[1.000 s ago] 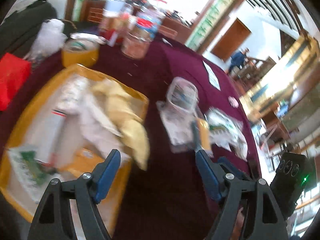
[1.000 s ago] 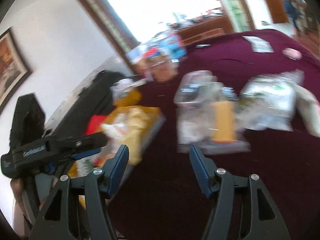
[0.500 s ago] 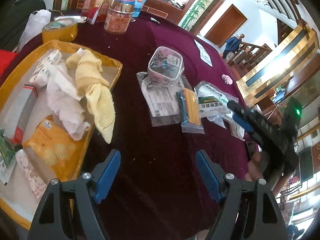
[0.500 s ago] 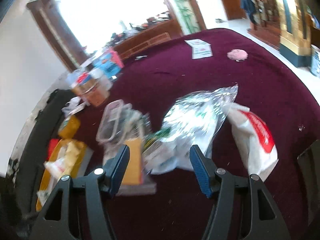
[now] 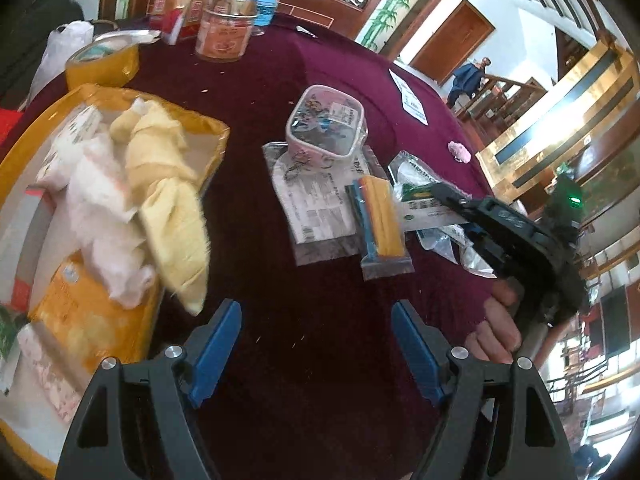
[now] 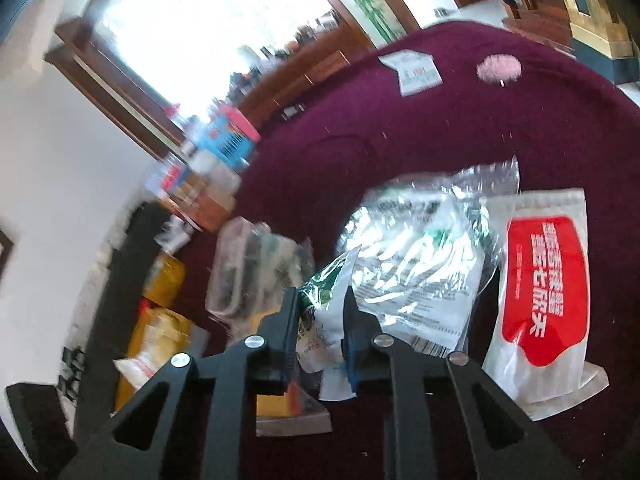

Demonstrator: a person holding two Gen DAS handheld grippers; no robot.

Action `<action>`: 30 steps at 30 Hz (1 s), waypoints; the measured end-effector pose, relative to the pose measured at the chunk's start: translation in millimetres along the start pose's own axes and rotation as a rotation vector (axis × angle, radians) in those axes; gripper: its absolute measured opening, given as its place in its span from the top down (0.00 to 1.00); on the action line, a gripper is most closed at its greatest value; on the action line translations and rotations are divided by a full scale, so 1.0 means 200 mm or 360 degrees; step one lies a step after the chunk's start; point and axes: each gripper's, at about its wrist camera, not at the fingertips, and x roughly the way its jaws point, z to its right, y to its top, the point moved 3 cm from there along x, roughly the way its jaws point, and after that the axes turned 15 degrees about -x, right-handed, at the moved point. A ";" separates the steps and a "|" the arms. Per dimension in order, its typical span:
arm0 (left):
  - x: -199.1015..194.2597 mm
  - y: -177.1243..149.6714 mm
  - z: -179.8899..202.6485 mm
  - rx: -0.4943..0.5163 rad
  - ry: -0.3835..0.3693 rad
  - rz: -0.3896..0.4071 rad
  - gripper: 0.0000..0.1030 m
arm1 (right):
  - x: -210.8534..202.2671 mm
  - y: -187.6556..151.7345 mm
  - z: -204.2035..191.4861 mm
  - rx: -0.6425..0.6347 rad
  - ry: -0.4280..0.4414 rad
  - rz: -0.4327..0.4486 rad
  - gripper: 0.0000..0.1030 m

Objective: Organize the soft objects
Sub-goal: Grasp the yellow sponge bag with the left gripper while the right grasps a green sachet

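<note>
Green-white crinkly packet [image 6: 320, 320] pinched in right tongs [image 6: 320, 330]; left tongs [image 5: 316, 344] spread apart

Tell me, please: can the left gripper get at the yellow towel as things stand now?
Probably yes. The left gripper is open and holds nothing, and the yellow towel hangs over the tray edge just ahead to its left. Only bare tablecloth lies between them.
</note>
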 end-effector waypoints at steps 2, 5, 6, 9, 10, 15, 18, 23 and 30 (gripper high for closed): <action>0.04 0.02 0.05 0.0028 0.0021 -0.0007 0.22 | -0.04 0.01 -0.01 -0.0025 -0.0028 0.0065 0.83; 0.12 0.04 0.14 0.0099 0.0053 -0.0036 0.22 | -0.08 0.02 -0.03 -0.0062 -0.0111 0.0124 0.84; 0.16 0.05 0.19 0.0129 0.0072 -0.0048 0.22 | -0.09 0.02 -0.02 -0.0061 -0.0114 0.0139 0.85; 0.24 0.08 0.28 0.0184 0.0091 -0.0077 0.22 | -0.11 0.03 0.00 -0.0007 -0.0073 0.0183 0.85; 0.27 0.09 0.30 0.0195 0.0108 -0.0081 0.22 | -0.13 0.03 0.02 0.0018 -0.0064 0.0204 0.85; 0.48 0.16 0.41 0.0269 0.0237 -0.0129 0.22 | -0.14 0.03 0.08 0.0118 -0.0024 0.0220 0.85; 0.55 0.22 0.45 0.0263 0.0221 -0.0157 0.44 | -0.12 0.03 0.09 0.0138 -0.0029 0.0191 0.85; 0.62 0.25 0.44 0.0260 0.0301 -0.0125 0.63 | -0.12 0.03 0.07 0.0109 -0.0002 0.0189 0.85; 0.40 0.14 0.29 0.0168 0.0128 -0.0192 0.65 | -0.08 0.03 -0.02 0.0022 0.0201 0.0139 0.85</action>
